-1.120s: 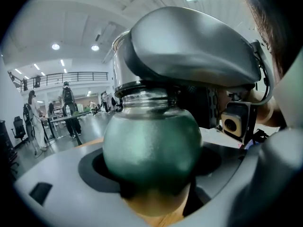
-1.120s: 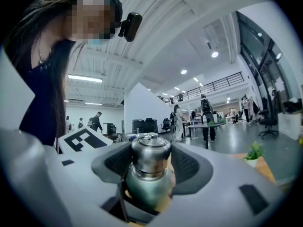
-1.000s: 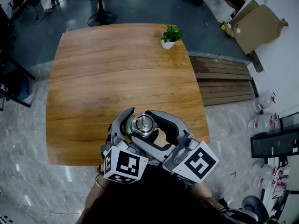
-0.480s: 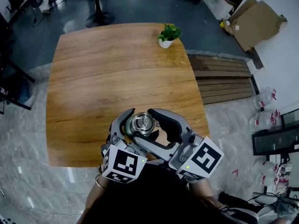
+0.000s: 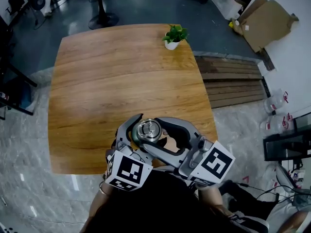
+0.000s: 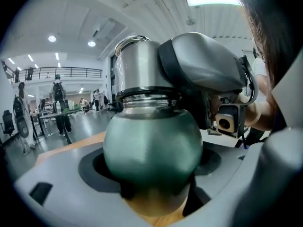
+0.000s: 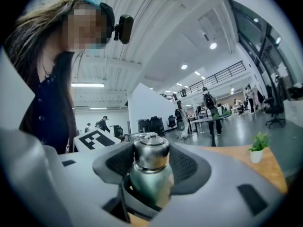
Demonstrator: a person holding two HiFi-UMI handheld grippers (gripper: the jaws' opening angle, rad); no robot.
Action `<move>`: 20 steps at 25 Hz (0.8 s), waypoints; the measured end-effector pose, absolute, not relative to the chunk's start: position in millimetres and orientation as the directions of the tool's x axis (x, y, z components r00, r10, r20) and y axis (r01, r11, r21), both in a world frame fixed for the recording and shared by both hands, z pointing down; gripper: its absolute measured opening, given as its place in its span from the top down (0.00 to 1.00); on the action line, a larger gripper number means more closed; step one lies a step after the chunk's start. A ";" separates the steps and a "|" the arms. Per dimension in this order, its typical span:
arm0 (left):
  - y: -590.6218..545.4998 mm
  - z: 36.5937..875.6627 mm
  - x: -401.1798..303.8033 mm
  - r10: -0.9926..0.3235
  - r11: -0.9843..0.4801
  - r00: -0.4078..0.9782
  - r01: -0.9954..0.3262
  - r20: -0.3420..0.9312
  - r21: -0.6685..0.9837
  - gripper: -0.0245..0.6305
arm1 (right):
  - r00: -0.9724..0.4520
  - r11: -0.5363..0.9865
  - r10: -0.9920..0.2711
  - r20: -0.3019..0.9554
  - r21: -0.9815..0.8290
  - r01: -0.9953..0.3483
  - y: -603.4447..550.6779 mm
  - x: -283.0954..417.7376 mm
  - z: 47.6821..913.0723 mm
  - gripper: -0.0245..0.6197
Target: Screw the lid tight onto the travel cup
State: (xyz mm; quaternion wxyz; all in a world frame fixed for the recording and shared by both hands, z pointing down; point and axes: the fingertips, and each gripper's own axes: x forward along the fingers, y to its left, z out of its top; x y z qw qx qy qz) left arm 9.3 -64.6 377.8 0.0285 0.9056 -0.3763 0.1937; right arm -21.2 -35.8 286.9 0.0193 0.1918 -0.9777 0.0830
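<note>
The travel cup (image 6: 151, 145) gripped in the left claw (image 6: 151, 169) is coloured dark green. Its lid (image 7: 150, 155), clasped between the black ribbed pads (image 7: 182, 165) of the right claw (image 7: 150, 167), is bare silver. Both claws are finished in pale grey, their cubes (image 5: 127, 171) patterned with black-and-white squares. Beyond the claws, the desk (image 5: 121, 76) is grained in warm brown.

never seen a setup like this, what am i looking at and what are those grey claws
No robot here: a person holds a grey two-jaw tool in each hand. The overhead picture comes from a camera on the person's head; the other two from cameras riding on the tools. The left tool grips the round green metal travel cup by its body; the right tool clamps its shiny steel lid. Farther off on the brown wooden table stands a small green plant in a white pot.
</note>
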 end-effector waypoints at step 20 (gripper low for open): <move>-33.6 365.1 20.1 -0.379 -0.923 0.881 -0.382 0.283 -0.046 0.33 | -0.971 0.940 -0.238 0.038 -0.241 -0.240 -21.4 -22.5 279.8 0.56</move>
